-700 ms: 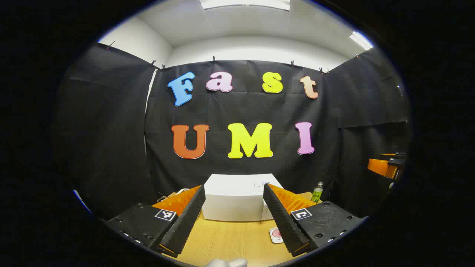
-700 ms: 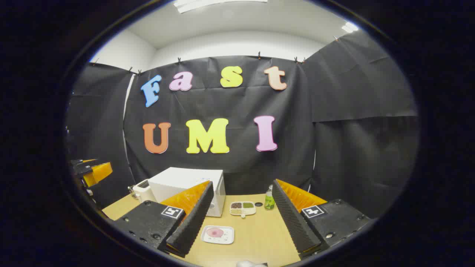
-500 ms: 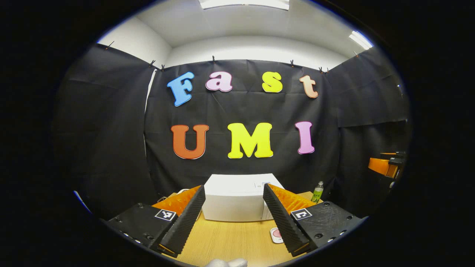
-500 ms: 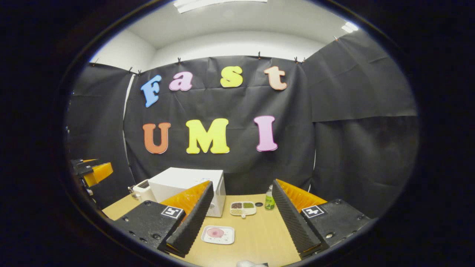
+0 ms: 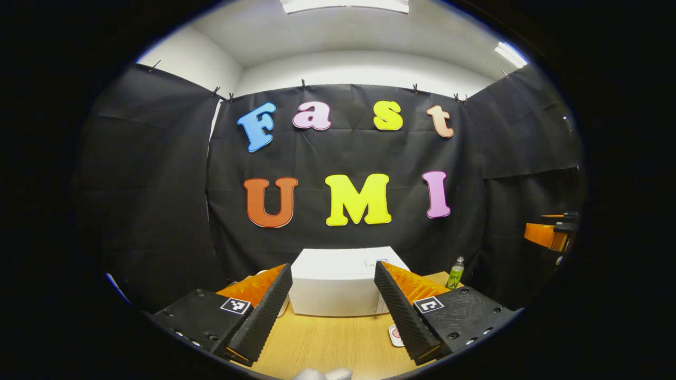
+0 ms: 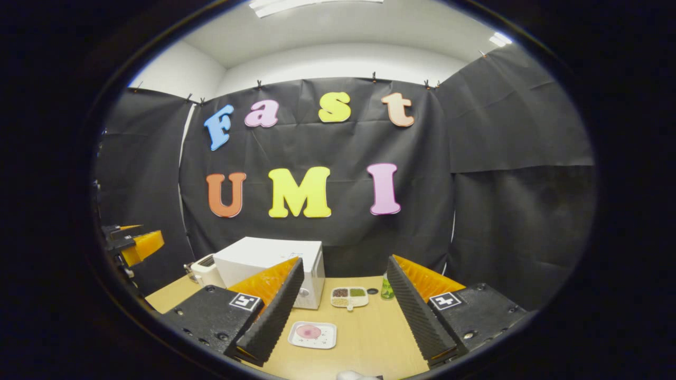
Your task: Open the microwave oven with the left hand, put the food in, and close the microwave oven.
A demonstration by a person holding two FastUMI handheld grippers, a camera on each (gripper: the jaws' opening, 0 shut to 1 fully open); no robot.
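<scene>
The microwave oven [image 5: 338, 282] stands closed at the far side of the wooden table [image 5: 327, 343], straight ahead of the left gripper [image 5: 332, 311] and framed between its 2 fingers, well apart from them. That gripper hangs above the table with its jaws spread wide and nothing between them. Low beside its right finger [image 5: 401, 311], a white plate with a pink piece of food [image 5: 393, 333] peeks out, partly hidden. Farther right, a green bottle [image 5: 454, 273] stands upright near the table's back corner, and part of the other gripper shows at the right edge.

In the right gripper view, the right gripper [image 6: 343, 316] also hangs above the table [image 6: 369, 338], jaws spread wide and holding nothing. The plate with the food [image 6: 312, 334] lies flat on the table between its 2 fingers, closer to the left one [image 6: 274, 311], not touched. Beyond it sits a small divided tray [image 6: 349, 297] holding 3 portions, with the green bottle [image 6: 387, 287] just to its right. The microwave oven [image 6: 272, 266] stands ahead and to the left, partly behind the left finger, door shut. A white toaster [image 6: 205, 272] sits just beside its far left side.
</scene>
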